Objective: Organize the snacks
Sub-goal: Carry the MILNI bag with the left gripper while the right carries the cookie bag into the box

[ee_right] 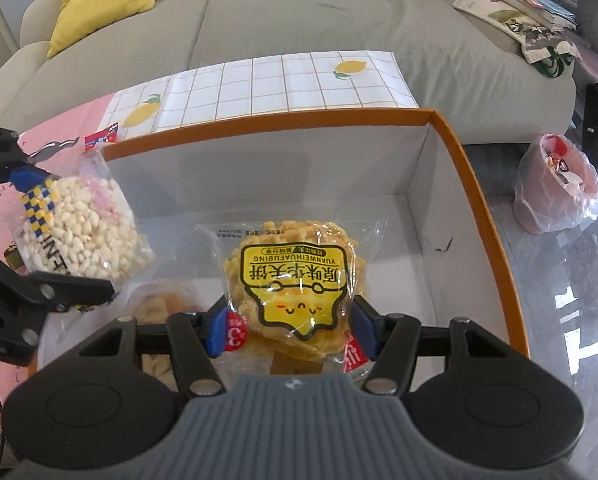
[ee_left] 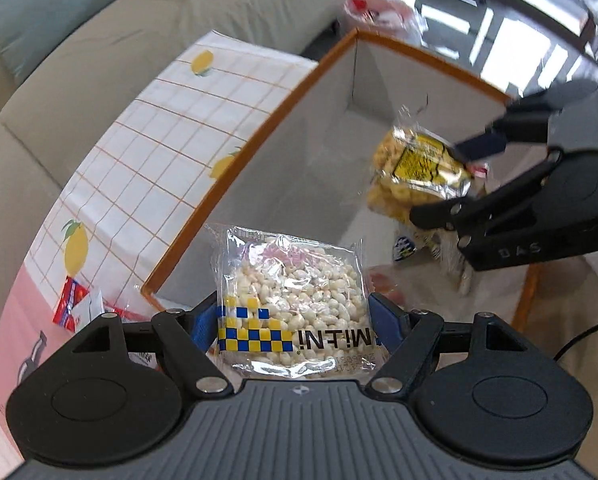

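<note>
Left gripper (ee_left: pixel 295 320): clamped on the puffed-rice bag (ee_left: pixel 291 300), blue pads pressing both its sides; the bag hangs over the box's near left corner.
Right gripper (ee_right: pixel 289 330): clamped on the waffle pack (ee_right: pixel 295 280), held above the box floor, inside the rim.
Box (ee_right: pixel 479 184): orange-rimmed, white inside, open; most of its floor is bare.
Already in the box: at least one pale snack pack (ee_right: pixel 159 304) lies on the floor under the grippers, its shape blurred behind film.
In hand: two packs, both over the box but neither set down yet, as far as I can judge.
Left outside: a red-and-white packet (ee_left: pixel 75 304) on the tablecloth (ee_left: pixel 147 128), just beside the box's left wall.
Progress: early to middle, I judge; two drops are pending, then the red packet.
Unseen: the table near the person, so more snacks may remain.
</note>
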The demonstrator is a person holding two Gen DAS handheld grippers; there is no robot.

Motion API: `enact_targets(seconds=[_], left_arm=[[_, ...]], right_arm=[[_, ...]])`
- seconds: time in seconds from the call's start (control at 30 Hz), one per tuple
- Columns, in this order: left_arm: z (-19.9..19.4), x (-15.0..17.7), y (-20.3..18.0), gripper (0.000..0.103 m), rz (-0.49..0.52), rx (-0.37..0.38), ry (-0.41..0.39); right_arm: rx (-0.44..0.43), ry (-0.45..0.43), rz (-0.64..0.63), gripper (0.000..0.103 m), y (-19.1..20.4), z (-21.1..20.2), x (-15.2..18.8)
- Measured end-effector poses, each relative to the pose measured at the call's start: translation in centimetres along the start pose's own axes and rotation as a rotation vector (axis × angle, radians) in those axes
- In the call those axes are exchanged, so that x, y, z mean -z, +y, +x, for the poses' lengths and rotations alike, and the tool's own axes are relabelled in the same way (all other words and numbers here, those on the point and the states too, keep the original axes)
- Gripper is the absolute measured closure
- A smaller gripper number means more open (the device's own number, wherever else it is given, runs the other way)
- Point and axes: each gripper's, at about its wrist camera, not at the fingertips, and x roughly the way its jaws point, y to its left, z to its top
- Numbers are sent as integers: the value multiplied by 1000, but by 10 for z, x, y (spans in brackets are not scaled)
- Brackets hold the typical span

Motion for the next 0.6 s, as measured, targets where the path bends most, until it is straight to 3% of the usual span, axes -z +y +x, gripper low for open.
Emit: enact_targets(seconds=[0.27, 0.6], left_arm=[[25, -7, -16, 11, 236, -96, 90], [32, -7, -9, 6, 223, -100, 103]], right_arm=[[-8, -3, 16, 43, -2, 9, -5], [-28, -16, 13, 43, -2, 7, -6]])
